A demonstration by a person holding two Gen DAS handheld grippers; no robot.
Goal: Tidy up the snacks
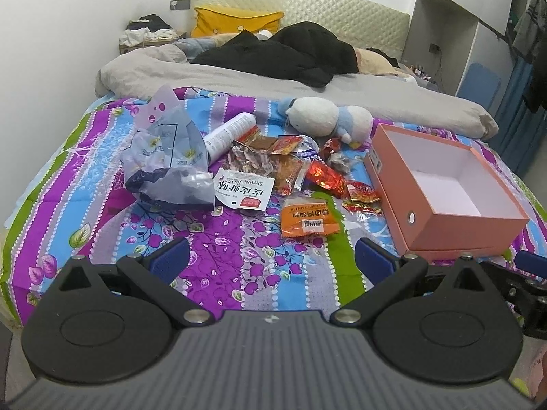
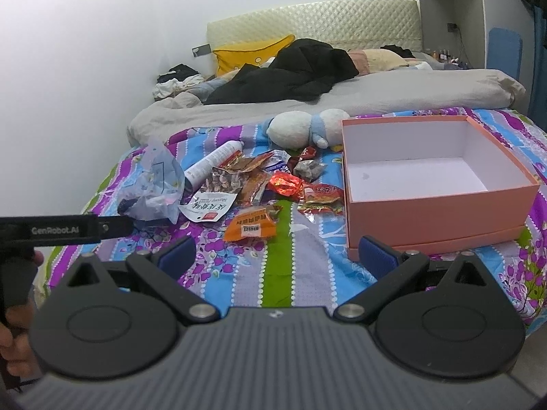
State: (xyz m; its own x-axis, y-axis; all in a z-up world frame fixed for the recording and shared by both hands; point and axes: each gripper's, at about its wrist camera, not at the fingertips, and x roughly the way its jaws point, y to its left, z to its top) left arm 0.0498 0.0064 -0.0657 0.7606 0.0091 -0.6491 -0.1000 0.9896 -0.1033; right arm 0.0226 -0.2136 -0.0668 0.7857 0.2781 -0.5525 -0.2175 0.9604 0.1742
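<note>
Open salmon-pink cardboard box (image 2: 437,205) sits on bed w/ striped floral sheet (image 2: 301,273); foil snack packets (image 1: 307,177) heaped just left of box. Left gripper (image 1: 271,256) & right gripper (image 2: 277,254): fingers apart, holding nothing.

Left gripper (image 1: 271,259) and right gripper (image 2: 278,256) both spread wide, empty, level, side by side.

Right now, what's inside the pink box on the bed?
Nothing visible: the pink box shows only its bare white floor and walls, and the snacks all lie outside on the bedspread. The near wall hides a strip of floor just behind it in both views.
</note>
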